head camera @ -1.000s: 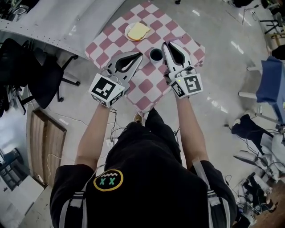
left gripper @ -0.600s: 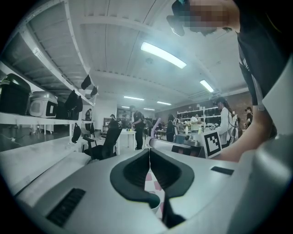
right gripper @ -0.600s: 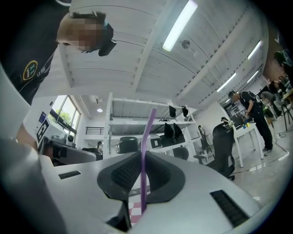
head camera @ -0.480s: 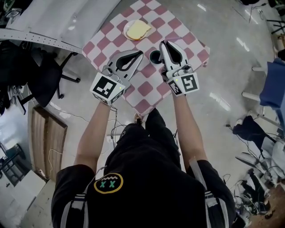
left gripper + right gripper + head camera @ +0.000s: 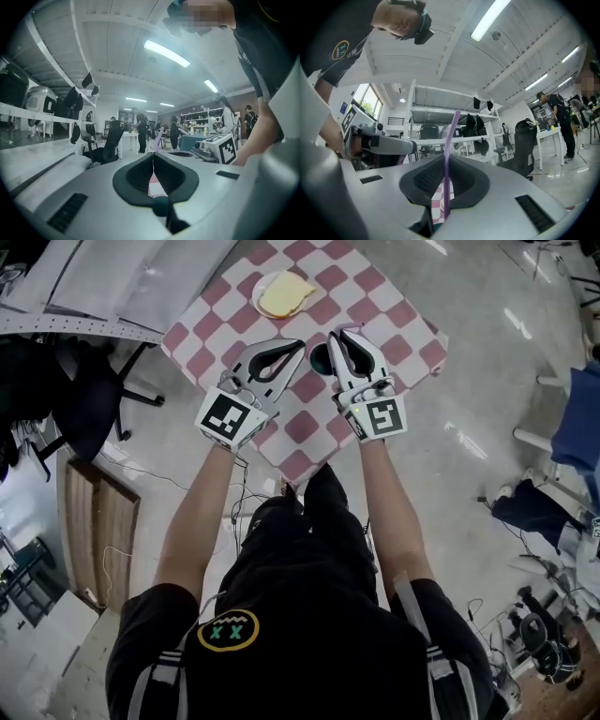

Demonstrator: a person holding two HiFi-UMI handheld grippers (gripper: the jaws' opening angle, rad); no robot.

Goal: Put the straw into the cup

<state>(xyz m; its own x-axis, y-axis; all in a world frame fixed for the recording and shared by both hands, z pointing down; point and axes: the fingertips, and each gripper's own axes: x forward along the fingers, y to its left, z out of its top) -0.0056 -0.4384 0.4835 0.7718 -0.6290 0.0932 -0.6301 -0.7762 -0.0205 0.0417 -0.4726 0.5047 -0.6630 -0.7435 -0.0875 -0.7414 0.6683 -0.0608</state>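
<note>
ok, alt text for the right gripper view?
The right tool is shut on a thin purple plastic straw, which stands roughly upright between its grey jaws. The left tool sits alongside at left, with a pink-and-white checked tablecloth below and white shelving and a black office chair behind.

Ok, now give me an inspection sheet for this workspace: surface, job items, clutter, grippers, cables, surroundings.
Surface: small table under a pink-and-white checked cloth.
Job's things: dark cup upright on the cloth between the two grippers; purple straw upright, not yet in the cup.
Clutter: plate with a yellow slice near the table's far corner.
Grippers: left gripper jaws together, empty; right gripper closed on the straw.
Cables: thin cable loose on the floor by the person's legs.
Surroundings: black office chair and grey panels to the left; people at benches in the background.
</note>
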